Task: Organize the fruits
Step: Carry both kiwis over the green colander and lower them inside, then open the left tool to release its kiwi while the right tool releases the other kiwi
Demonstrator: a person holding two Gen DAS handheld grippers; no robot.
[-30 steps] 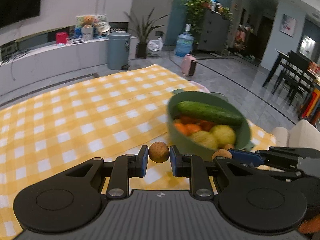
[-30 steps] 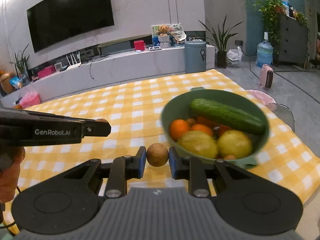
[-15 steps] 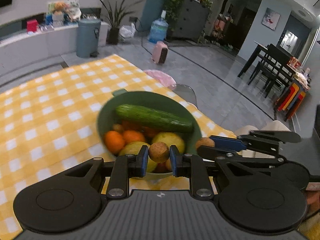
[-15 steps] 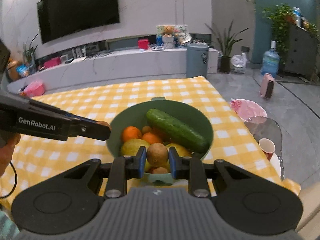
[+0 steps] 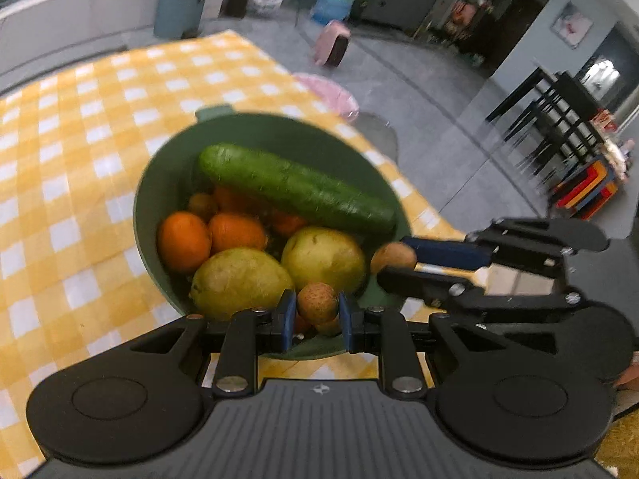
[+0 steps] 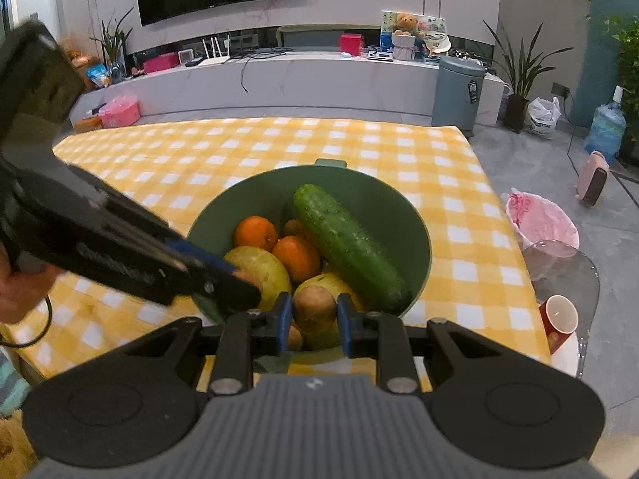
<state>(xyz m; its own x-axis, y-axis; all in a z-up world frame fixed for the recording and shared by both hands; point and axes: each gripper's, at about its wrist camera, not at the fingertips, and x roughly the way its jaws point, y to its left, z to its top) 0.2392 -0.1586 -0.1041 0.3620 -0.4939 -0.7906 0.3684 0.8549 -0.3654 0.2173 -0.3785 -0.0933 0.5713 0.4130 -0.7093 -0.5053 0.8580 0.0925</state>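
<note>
A green bowl (image 5: 167, 167) (image 6: 399, 215) stands on the yellow checked tablecloth. It holds a cucumber (image 5: 295, 187) (image 6: 347, 245), oranges (image 5: 183, 239) (image 6: 255, 233) and two yellow-green pears (image 5: 239, 283) (image 5: 323, 257). My left gripper (image 5: 317, 315) is shut on a small brown fruit (image 5: 317, 302) just over the bowl's near rim. My right gripper (image 6: 312, 321) is shut on another small brown fruit (image 6: 314, 308) over the near rim; it also shows in the left wrist view (image 5: 393, 256), at the bowl's right side.
The tablecloth (image 6: 279, 147) covers the table; its right edge drops to a grey floor. A pink-lined bin (image 6: 539, 219), a clear chair back (image 6: 567, 271) and a red cup (image 6: 559, 317) are to the right. More small brown fruits lie at the bowl's near side (image 5: 329, 325).
Both grippers have moved forward and over the bowl, each still holding its small brown fruit. The bowl now fills the middle of both views.
</note>
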